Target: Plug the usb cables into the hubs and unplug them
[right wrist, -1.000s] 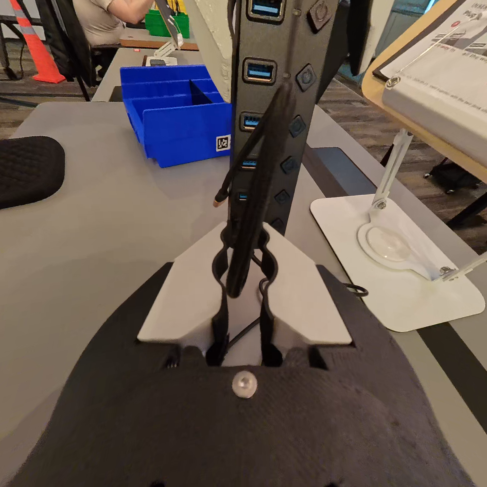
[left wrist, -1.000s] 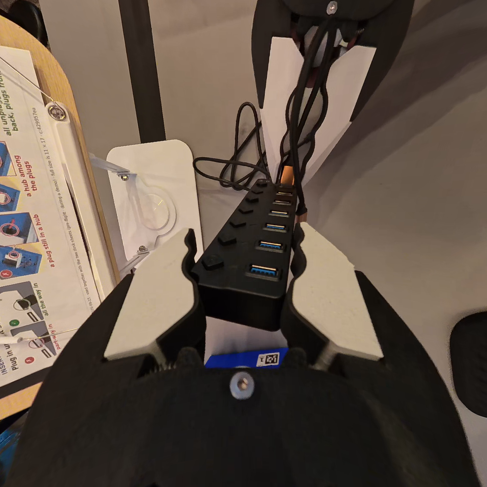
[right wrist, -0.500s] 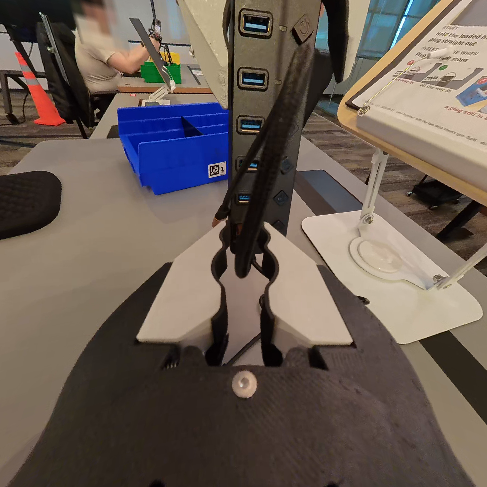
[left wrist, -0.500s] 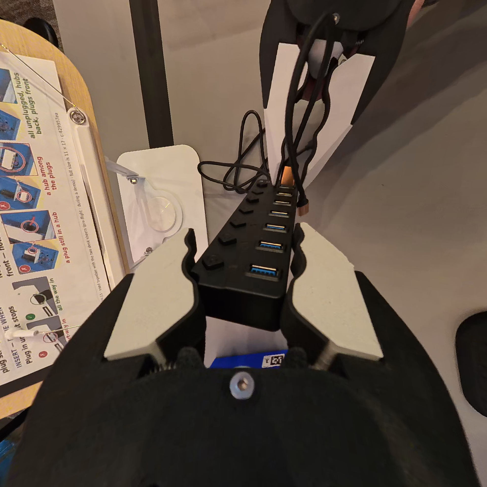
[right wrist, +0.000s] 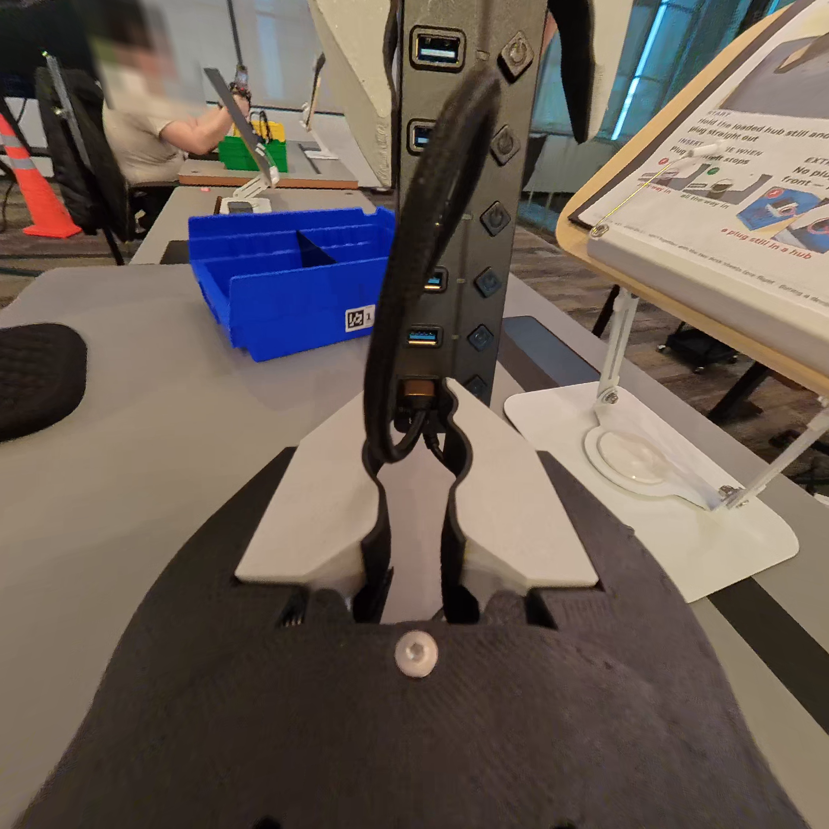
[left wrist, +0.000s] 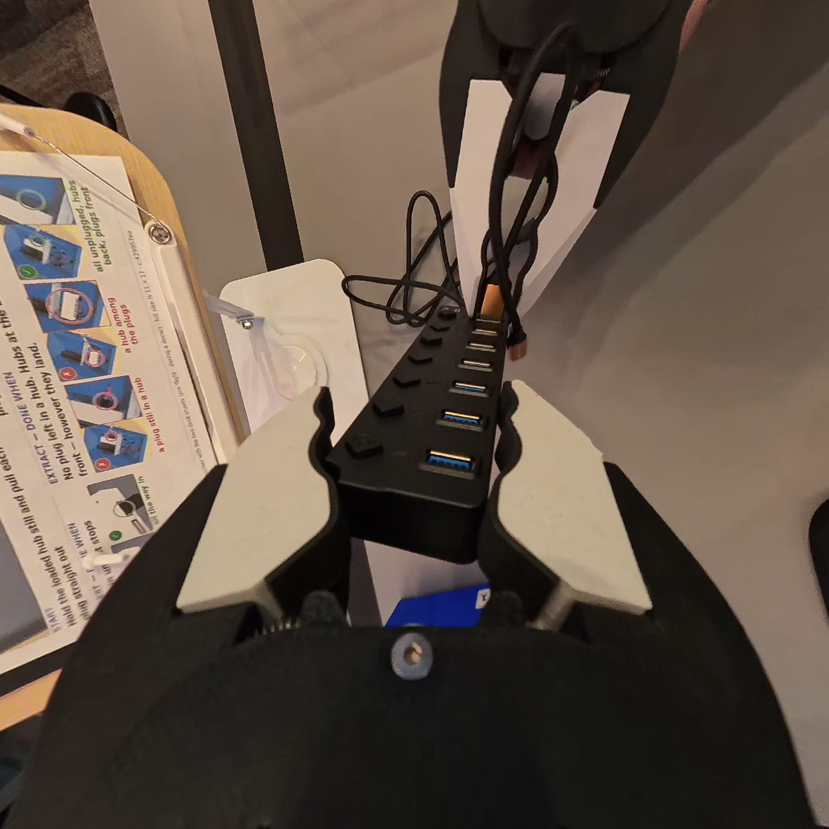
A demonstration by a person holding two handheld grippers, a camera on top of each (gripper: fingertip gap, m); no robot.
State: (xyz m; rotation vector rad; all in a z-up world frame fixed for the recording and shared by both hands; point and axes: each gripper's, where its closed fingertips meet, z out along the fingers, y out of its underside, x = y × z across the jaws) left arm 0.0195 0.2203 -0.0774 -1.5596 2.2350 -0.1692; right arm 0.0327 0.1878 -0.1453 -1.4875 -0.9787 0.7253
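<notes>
Where our left gripper (left wrist: 415,453) sits nearest the lens, its two white fingers (left wrist: 264,502) are clamped on the near end of the black usb hub (left wrist: 426,430), one finger on each long side. We hold the hub off the grey table (left wrist: 673,359) w/ its port face up: a row of blue ports runs down the right side, diamond-shaped buttons down the left. Under the hub a bit of the blue bin (left wrist: 439,608) shows.

Farther along the hub, at its far end, a copper-coloured plug (left wrist: 491,301) sits in the last port. Our right gripper (right wrist: 415,433) meets the hub there; its fingers stand narrowly apart around the black cable (right wrist: 426,251) just behind that plug, but we can't tell if the pads (right wrist: 460,430) actually pinch it (the gap lower down looks free). The cable loops up in front of the hub in the right wrist view. A second copper plug (left wrist: 519,350) dangles free beside the hub's right edge, touching no port.

Beyond, more slack cable coils on the table near the white base plate (left wrist: 305,323) of a stand carrying an instruction sheet (left wrist: 67,336) on a wooden board. In the right wrist view, a black pad (right wrist: 36,377) lies at the left edge. Far back, a person (right wrist: 152,134) sits at another table, an orange cone (right wrist: 31,179) nearby.
</notes>
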